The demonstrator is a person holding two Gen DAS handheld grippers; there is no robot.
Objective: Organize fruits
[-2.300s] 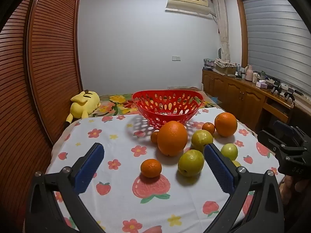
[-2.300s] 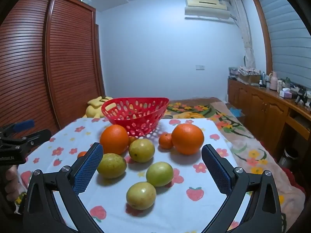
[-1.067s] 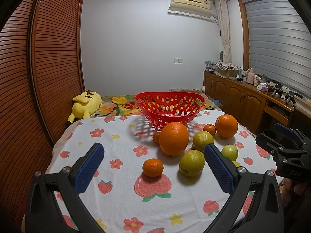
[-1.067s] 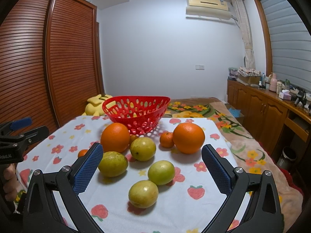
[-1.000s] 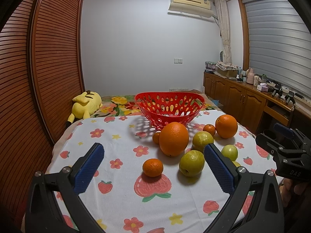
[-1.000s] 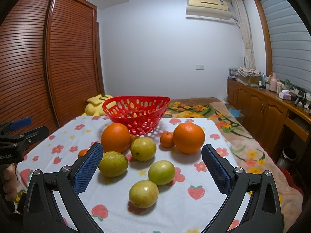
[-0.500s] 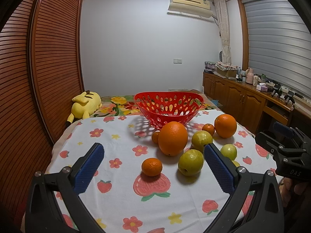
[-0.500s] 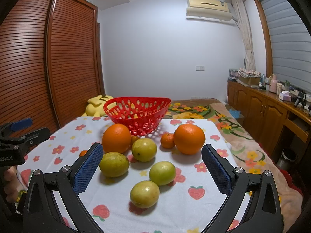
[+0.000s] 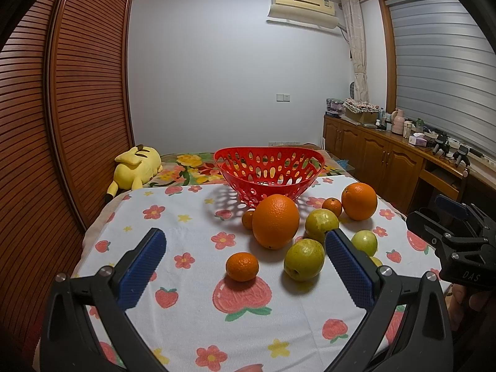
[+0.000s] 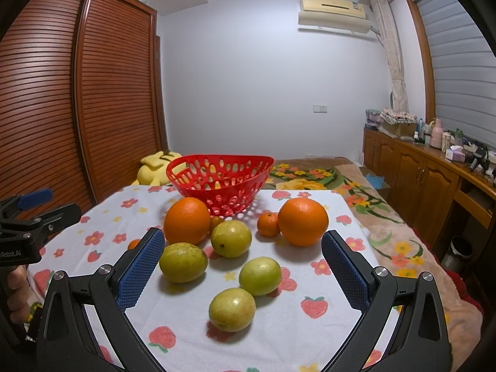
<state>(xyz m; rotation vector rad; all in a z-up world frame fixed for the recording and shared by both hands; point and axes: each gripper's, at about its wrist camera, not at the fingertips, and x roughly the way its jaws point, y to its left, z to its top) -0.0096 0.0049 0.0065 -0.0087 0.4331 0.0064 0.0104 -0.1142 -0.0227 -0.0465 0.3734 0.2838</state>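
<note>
On the desk (image 9: 186,226), under a white cloth printed with flowers and strawberries: nine loose fruits, none in the red basket (image 9: 269,172) at the far edge. Nearest the basket, a large orange (image 9: 275,221) with a small mandarin (image 9: 247,219) tucked at its left; further right, a second large orange (image 9: 359,201) touching another mandarin (image 9: 332,207). Closer in, four yellow-green fruits, one (image 10: 231,238) just beside the large orange, one (image 10: 183,262) in front of it, two more (image 10: 259,275) (image 10: 232,309) nearest the right camera. Apart at the left, a lone mandarin (image 9: 242,266).

Left gripper (image 9: 246,266) held low and level over the near edge, blue pads (image 9: 142,266) spread wide, grasping nothing, lone mandarin framed between them. Right gripper (image 10: 243,268) likewise low and level, pads (image 10: 344,271) released wide apart around the green fruits, touching none. Beyond the desk, a yellow plush toy (image 9: 138,167) on a bed.
</note>
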